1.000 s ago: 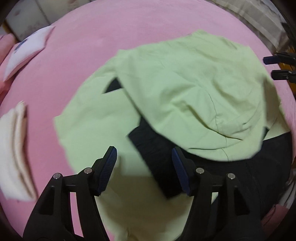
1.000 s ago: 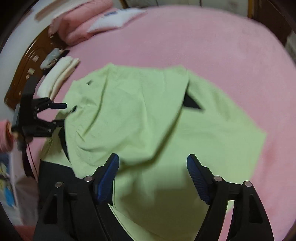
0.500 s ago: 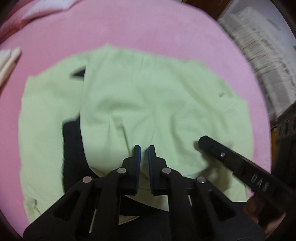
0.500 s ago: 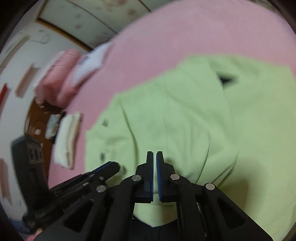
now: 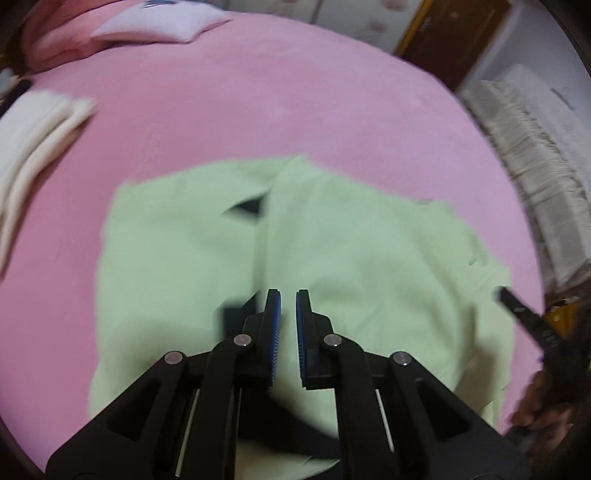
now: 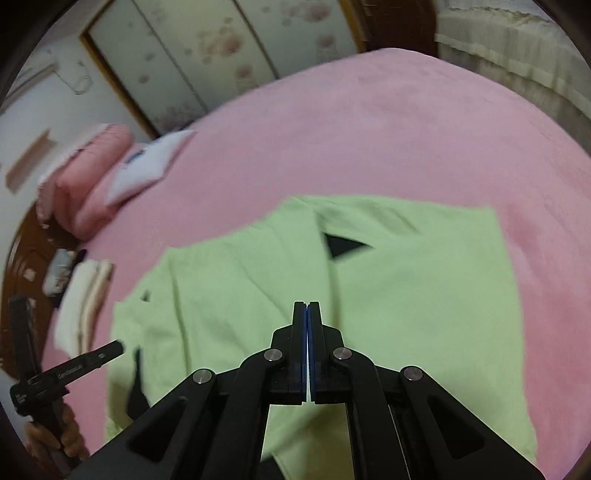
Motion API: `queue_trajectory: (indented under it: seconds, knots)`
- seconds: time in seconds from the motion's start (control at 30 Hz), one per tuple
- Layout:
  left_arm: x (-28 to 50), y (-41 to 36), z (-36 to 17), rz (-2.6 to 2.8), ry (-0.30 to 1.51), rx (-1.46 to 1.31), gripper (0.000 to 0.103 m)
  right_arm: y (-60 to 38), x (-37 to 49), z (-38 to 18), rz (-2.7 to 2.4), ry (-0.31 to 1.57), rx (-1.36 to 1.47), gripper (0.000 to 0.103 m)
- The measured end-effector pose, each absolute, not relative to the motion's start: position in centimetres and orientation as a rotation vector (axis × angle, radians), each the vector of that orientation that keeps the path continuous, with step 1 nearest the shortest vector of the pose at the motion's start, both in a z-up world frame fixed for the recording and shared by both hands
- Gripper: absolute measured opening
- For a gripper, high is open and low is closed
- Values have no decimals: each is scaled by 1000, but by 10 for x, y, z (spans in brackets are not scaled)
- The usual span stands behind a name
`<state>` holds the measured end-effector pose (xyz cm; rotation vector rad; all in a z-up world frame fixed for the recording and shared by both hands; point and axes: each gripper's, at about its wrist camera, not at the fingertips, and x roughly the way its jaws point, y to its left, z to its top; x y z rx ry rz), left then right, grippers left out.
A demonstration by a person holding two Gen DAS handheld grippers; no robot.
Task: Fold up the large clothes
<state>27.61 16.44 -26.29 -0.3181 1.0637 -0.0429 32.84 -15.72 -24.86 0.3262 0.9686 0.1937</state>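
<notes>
A light green garment with black trim lies partly folded on the pink bed; it also shows in the right wrist view. My left gripper hovers over its near middle, jaws almost together with a thin gap and nothing between them. My right gripper is shut and empty above the garment's middle. The left gripper shows at the left of the right wrist view, and the right gripper at the right edge of the left wrist view.
Folded cream cloth lies at the bed's left. A white pillow and pink bedding sit at the head. A wooden headboard, wardrobe doors and a beige covered surface border the bed.
Both grippers closed from wide open a second ago. Both views have pulled back and tilted up, so the garment now sits lower and smaller in view.
</notes>
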Motion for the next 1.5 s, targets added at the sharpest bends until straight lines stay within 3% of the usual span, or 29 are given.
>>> queue_trajectory:
  seconds: [0.27,0.43,0.53,0.87,1.1,1.23,1.3,1.5]
  knots:
    - [393,129,-307,6,1038,-246,6,-77,423,-305,344,1033,378,0]
    - [429,138,-325,25,1071,-282,6,-44,450,-338,420,1088,172,0]
    - [433,142,-330,4,1072,-248,1,-52,457,-338,450,1064,180,0]
    - [416,163,-329,16,1052,-274,1,-146,482,-351,219,983,427,0]
    - [390,193,-322,287,1105,-37,1,-202,486,-360,-85,1016,332,0]
    - [354,234,-312,386,1084,-175,1,-205,479,-348,-157,1018,258,0]
    - [330,252,-305,435,1076,-233,1,-209,464,-340,-175,1018,258,4]
    - [252,267,-304,455,1181,-311,1,-212,413,-319,-177,1084,309,36]
